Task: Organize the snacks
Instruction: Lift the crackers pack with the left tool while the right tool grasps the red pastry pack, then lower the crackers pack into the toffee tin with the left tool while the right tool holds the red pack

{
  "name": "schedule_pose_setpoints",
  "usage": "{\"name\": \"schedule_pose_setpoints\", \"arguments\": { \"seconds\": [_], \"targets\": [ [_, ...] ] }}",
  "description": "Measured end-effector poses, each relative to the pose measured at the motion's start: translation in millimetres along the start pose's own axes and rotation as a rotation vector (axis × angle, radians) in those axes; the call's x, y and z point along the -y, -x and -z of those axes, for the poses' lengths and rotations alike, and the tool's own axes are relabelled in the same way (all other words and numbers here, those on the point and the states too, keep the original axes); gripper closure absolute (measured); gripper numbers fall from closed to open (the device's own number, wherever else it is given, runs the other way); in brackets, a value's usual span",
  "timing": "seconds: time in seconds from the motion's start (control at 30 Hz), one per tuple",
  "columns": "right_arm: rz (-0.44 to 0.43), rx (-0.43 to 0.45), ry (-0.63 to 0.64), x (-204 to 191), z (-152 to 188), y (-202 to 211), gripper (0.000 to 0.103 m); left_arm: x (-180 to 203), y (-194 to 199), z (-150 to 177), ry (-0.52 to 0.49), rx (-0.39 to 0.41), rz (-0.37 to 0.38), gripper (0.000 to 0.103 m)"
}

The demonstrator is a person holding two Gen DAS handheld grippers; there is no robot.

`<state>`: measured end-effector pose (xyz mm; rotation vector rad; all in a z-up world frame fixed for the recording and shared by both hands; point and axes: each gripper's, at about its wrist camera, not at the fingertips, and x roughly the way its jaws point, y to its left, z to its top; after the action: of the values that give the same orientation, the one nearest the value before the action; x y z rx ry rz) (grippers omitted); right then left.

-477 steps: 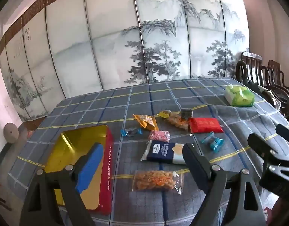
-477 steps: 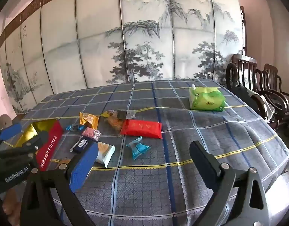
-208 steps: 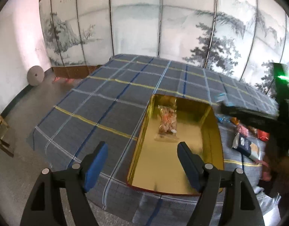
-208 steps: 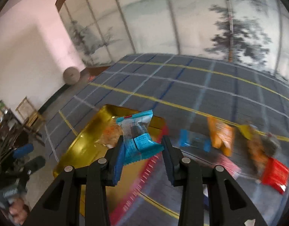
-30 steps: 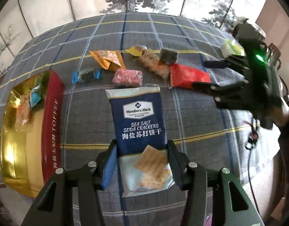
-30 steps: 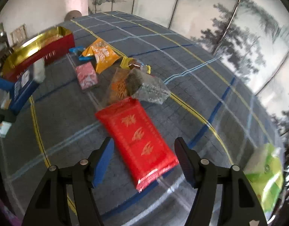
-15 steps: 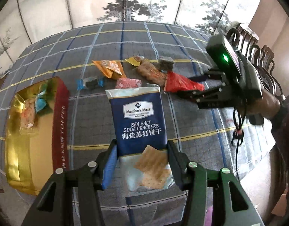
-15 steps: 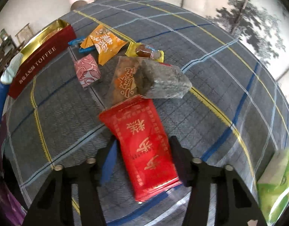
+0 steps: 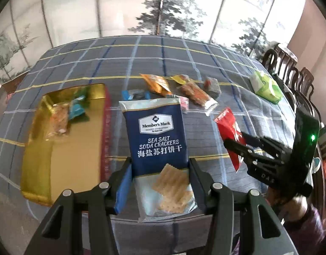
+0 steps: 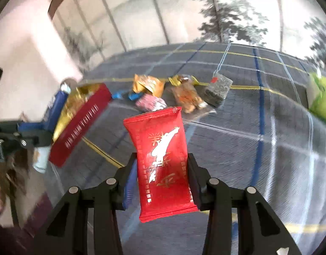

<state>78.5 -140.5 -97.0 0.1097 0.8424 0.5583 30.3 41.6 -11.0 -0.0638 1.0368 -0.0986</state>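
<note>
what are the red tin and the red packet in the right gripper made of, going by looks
Red tin: likely thin metal; the inside is mirror-bright gold, the outer wall glossy red with printed lettering.
Red packet: looks like plastic or foil film, slightly glossy, with crimped end seams, gold print and a bright glare streak. Which film cannot be told.

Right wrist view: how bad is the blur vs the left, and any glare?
Right wrist view: tin and tablecloth smeared by motion blur, but the red packet in the right claw stays sharp, with glare on its gold print. Left wrist view: milder blur on the tin; cracker pack crisp in the left claw. Both show fisheye bending.
</note>
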Motion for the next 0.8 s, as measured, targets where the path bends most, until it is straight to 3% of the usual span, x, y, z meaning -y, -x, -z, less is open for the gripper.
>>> {"name": "schedule_pose_setpoints", "arguments": {
  "seconds": [0.17, 0.4, 0.8],
  "targets": [
    [0.036, 0.045, -0.049, -16, 7, -8, 0.063, -42, 22, 1, 0.053, 0.045, -0.041, 0.051],
    [0.082, 0.038, -0.036, -25, 19, -19, 0.063, -95, 28, 0, 0.098, 0.058, -0.118, 0.051],
    [0.122, 0.063, 0.023, -39, 24, -20, 0.063, -125, 15, 6, 0.086, 0.067, -0.217, 0.051]
  ]
}}
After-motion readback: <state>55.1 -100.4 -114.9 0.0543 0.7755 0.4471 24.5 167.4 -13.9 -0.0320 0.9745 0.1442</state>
